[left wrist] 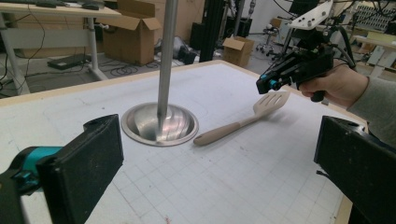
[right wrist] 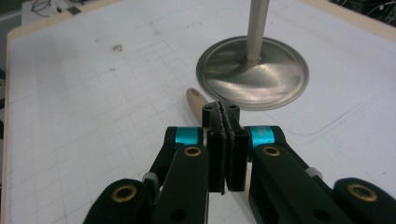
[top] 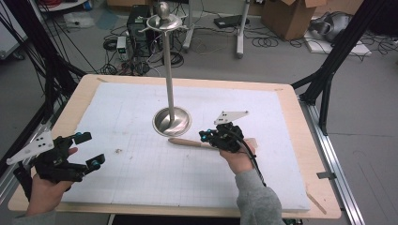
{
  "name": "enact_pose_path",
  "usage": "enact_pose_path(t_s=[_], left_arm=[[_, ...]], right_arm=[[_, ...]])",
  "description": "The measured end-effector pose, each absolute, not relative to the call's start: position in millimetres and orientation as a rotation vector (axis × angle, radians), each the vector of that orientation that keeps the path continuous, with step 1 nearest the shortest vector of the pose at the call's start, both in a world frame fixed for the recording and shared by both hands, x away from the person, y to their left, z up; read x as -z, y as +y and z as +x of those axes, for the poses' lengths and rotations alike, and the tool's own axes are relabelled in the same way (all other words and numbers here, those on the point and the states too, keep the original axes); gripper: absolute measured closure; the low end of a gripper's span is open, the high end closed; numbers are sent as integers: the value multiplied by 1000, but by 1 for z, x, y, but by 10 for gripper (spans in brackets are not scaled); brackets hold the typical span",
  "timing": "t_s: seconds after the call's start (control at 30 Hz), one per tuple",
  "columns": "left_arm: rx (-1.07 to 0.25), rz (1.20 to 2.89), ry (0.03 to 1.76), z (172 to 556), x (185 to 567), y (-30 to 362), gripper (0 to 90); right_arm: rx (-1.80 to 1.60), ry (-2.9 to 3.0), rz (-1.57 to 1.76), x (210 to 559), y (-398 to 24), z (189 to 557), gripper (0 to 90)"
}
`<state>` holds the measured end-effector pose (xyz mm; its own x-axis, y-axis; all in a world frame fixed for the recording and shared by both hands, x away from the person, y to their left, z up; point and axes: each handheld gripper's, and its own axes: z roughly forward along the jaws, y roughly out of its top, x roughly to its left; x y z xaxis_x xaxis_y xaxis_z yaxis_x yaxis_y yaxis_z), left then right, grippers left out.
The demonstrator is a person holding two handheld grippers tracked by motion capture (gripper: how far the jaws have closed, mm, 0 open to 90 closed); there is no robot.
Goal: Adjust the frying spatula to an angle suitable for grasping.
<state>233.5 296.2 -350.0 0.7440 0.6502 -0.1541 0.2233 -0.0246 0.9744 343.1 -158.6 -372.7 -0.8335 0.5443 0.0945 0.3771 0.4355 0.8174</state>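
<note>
Centrally, a slotted spatula point(left wrist: 243, 120) is lying flat on the white gridded mat point(top: 141, 173), beside a metal stand point(top: 172, 119). Above it, the right gripper point(top: 205, 136) is hovering with jaws pressed together. The left gripper point(top: 90, 150) is waiting well apart, jaws spread wide.

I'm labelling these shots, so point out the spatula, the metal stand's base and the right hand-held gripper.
spatula point(left wrist: 271, 102), left gripper view, on its slotted blade.
metal stand's base point(top: 180, 123), high view, on the dished rim right of the pole.
right hand-held gripper point(right wrist: 226, 122), right gripper view, between its closed jaw tips.
</note>
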Motion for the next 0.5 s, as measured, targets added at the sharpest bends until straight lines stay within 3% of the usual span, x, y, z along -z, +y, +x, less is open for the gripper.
enact_pose_path(t_s=[0.5], left_arm=[[-378,1608,727,236,355,293,18]], right_arm=[[-1284,2536,902,393,-142,355,894]])
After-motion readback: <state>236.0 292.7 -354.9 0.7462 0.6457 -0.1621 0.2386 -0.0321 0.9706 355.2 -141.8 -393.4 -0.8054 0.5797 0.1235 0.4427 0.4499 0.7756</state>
